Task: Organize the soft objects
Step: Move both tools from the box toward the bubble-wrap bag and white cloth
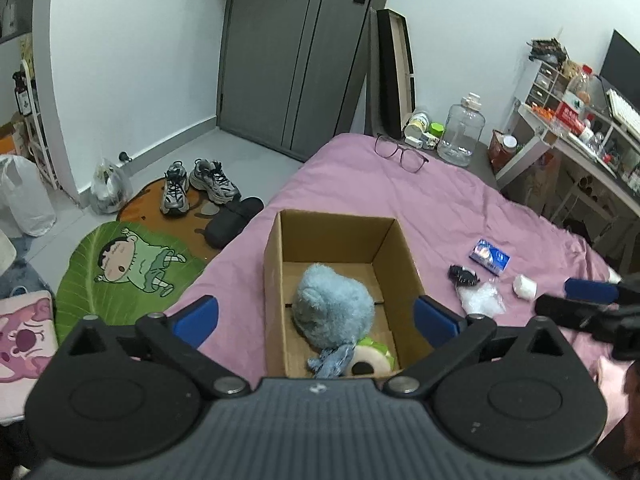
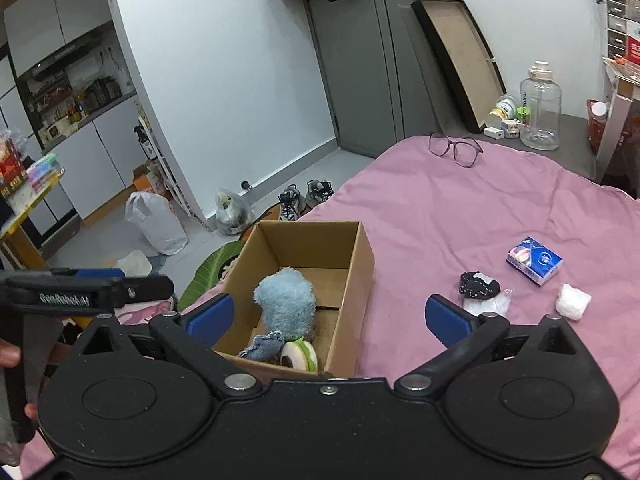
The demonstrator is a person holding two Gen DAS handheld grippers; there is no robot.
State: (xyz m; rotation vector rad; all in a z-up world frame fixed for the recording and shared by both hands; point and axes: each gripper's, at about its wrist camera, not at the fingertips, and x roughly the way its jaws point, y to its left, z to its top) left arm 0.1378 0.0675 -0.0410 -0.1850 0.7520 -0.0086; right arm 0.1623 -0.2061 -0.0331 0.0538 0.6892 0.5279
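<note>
Pink bedsheet [image 1: 400,184] spreading across a small bedroom, grey door [image 1: 288,52] closed at the far wall. Sitting dead ahead of the left gripper [image 1: 316,316], jaws spread wide and holding nothing: an open cardboard box [image 1: 332,236] on the bed. Lying inside the box, between the blue pads: a fluffy blue plush toy [image 1: 332,308], with a scrap of denim cloth [image 1: 332,362] and a round green-and-cream soft toy [image 1: 370,360] tucked against it on the near side. Hovering to the right of the box, the right gripper [image 2: 344,316], likewise spread apart and empty, its blue fingers [image 1: 592,291] entering the left wrist view from the right edge. Waiting on the sheet just ahead and right of the right gripper: a black lacy bundle [image 2: 479,285] resting on a clear plastic bag [image 2: 486,305], a white wad [image 2: 574,301] further right, and a blue tissue pack [image 2: 534,261] beyond them. Resting well ahead of both grippers, near the far edge of the bed: a pair of glasses [image 2: 456,148]. Standing past the bed, a clear water jug [image 2: 540,108] beside small jars. Sitting on the floor left of the left gripper: a leaf-shaped cartoon mat [image 1: 128,268] and grey sneakers [image 1: 198,186].
</note>
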